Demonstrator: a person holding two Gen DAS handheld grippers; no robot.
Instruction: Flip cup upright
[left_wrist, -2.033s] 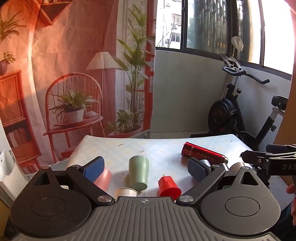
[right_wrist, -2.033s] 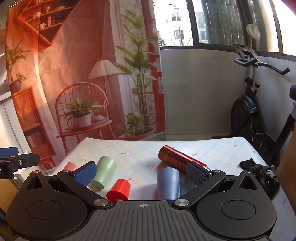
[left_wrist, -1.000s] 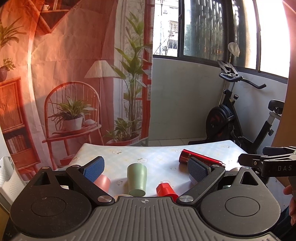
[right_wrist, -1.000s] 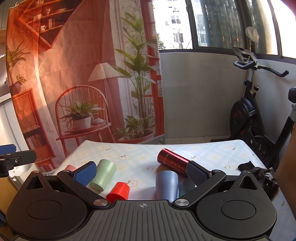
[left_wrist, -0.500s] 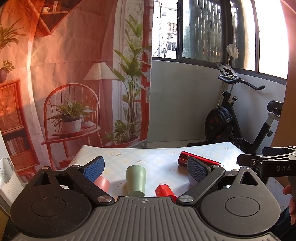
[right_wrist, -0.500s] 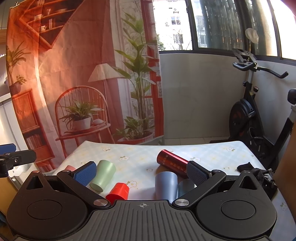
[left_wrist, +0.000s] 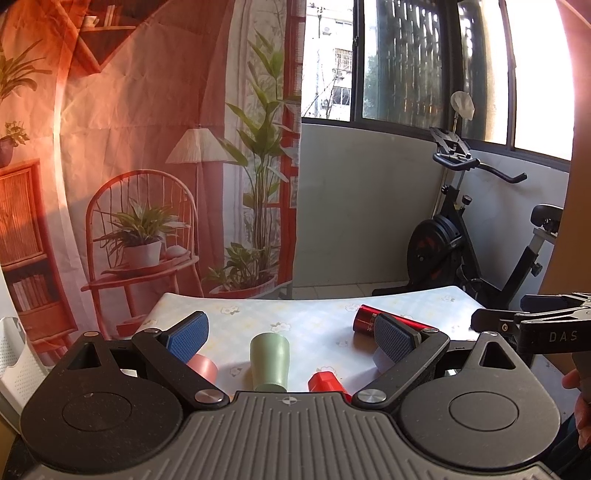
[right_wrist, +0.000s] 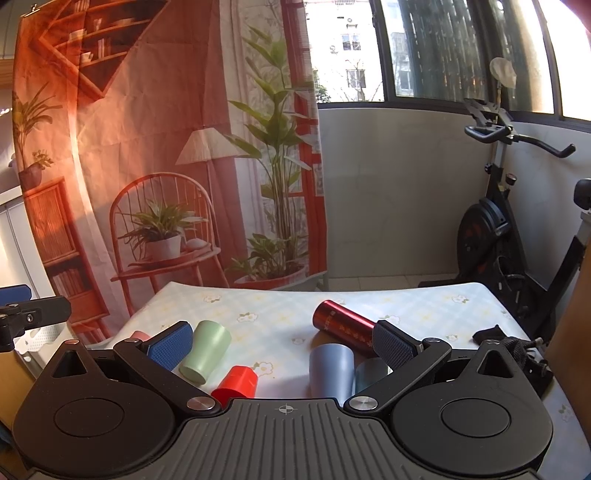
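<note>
Both tools are spread wide and carrying nothing: my left gripper (left_wrist: 291, 338) hangs above the near edge of the table (left_wrist: 314, 314) with its blue pads well apart, and my right gripper (right_wrist: 282, 341) sits the same way, fingers gaping. Straight ahead between the left pads is the green cup (left_wrist: 269, 362), lying on its side on the flowered cloth, and it looks like the cup to go for first; which end is the mouth I cannot tell from here. Just left of it, half hidden behind my left pad, is a pink cup (left_wrist: 203, 367), and just right is a small red cup (left_wrist: 325, 382), so the lane is narrow. From the right wrist view a blue-grey cup (right_wrist: 331, 369) stands between the fingers with a darker teal cup (right_wrist: 371, 369) tight beside it, and the red bottle (right_wrist: 343, 326) lies just behind. My call: drop the left tool straight down over the green one, pinch across the middle of its wall, not the rim, lift clear of the cloth, then roll the wrist until the mouth faces up and set it down flat. Watch the neighbours — a wide approach could nudge the pink or red cup and send it rolling.
</note>
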